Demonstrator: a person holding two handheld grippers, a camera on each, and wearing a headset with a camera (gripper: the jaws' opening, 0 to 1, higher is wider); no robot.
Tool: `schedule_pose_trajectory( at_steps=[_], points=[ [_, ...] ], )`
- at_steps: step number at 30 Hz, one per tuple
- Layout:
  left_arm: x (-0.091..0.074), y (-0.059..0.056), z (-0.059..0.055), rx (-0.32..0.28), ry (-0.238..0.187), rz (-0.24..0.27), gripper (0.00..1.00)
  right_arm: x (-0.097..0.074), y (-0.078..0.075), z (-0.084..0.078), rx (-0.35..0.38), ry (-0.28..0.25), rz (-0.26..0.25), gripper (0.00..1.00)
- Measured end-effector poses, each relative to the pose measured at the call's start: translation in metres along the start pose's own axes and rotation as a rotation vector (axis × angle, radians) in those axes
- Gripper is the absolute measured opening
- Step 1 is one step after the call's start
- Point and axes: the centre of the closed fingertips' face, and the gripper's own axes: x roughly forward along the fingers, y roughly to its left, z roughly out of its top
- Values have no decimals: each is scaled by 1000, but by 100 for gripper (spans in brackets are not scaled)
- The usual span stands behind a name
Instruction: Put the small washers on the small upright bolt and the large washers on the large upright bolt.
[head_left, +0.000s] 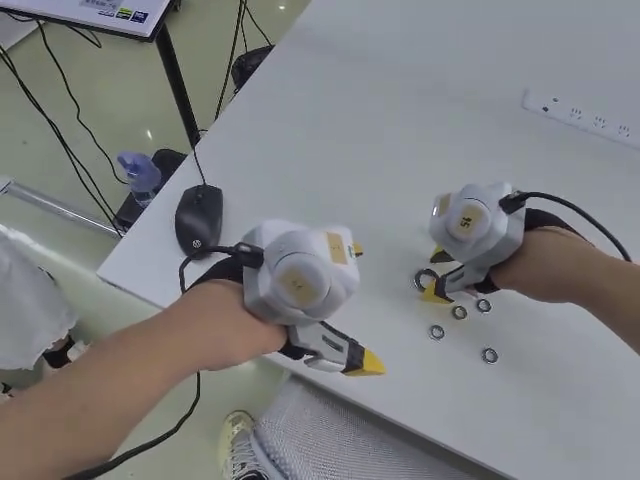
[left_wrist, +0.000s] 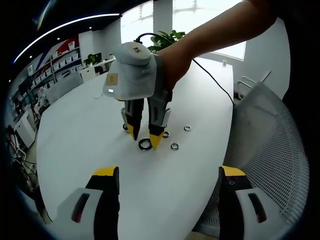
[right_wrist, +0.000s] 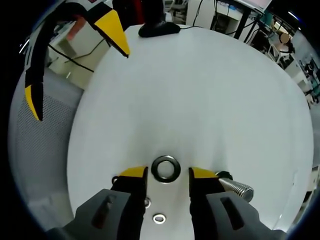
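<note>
Well, from where I stand, the white bench (head_left: 400, 120) is mostly bare, and all the business is going on near its front edge. The right gripper (left_wrist: 144, 135) is tipped down onto the bench with its jaws open, one on each side of the large washer (right_wrist: 166, 168). The washer lies flat between them and is not pinched yet. The left gripper (left_wrist: 169, 172) hangs back over the bench edge, jaws spread wide with nothing in them, so I'd say it is only waiting. A threaded bolt (right_wrist: 235, 189) pokes out just beside the right gripper's jaw, though I cannot tell from here whether it is the large one or the small one. The step in hand looks like picking up that big ring. A thin flat washer on a smooth top tends to skate or flip, so I would keep the tips pressed down on the surface and close slowly across the widest part of the washer. Then I'd lift it level, so the hole meets the bolt squarely. The small washers (head_left: 459, 312) lie scattered just behind the jaws, close enough to get knocked if the gripper swings carelessly.
</note>
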Motion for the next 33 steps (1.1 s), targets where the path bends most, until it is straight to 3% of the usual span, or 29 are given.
schedule_pose_trajectory(
  at_steps=[10, 19, 23, 27, 33],
  points=[
    [1, -7, 2, 9, -2, -11, 79, -1, 5, 0, 9, 27, -6, 25],
    [-1, -9, 1, 8, -5, -6, 77, -1, 4, -1, 37, 57, -14, 23],
    [-2, -11, 1, 9, 0, -8, 77, -2, 1, -1, 90, 42, 3, 21],
    [-4, -6, 5, -19, -23, 15, 78, -2, 2, 0, 78, 50, 25, 21],
    [-2, -6, -1, -8, 3, 11, 78, -2, 0, 0, 63, 59, 10, 21]
  ],
)
